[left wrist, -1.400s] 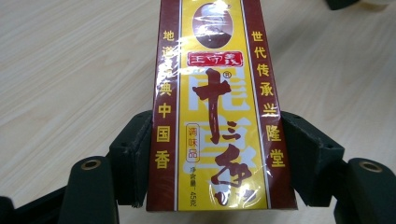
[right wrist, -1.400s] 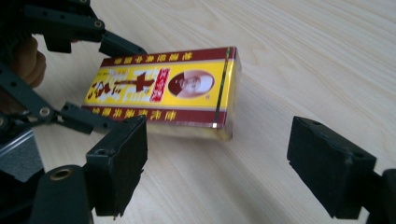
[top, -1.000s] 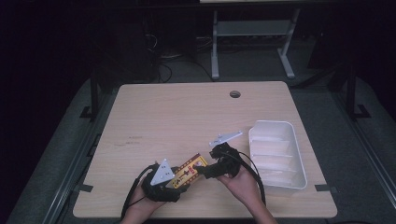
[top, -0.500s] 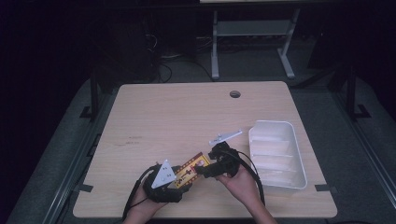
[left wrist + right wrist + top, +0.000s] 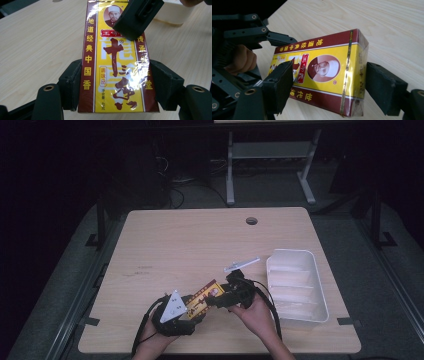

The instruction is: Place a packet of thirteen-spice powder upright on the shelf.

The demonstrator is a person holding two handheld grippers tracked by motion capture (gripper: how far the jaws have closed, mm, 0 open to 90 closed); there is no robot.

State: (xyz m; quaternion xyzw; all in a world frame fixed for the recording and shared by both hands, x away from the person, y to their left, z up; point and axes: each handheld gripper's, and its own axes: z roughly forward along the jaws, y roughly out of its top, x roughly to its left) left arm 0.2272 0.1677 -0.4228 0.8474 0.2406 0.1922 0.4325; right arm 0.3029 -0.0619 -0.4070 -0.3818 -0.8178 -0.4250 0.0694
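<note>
Left gripper [image 5: 192, 312] clamps the spice box [image 5: 115, 62]; its long axis points at two o'clock, where right gripper [image 5: 215, 301] fingers [image 5: 278, 86] are closing, one pad not yet touching.

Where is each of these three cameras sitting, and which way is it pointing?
High view: above the person's side, looking forward and down on the table; both forearms, left gripper, right gripper.
Left gripper view: rides the left gripper, looking along its jaws clamped on the box.
Right gripper view: rides the right gripper, looking at the box's end between its jaws, which have just been closing; a hand behind.
Shared: the box.
</note>
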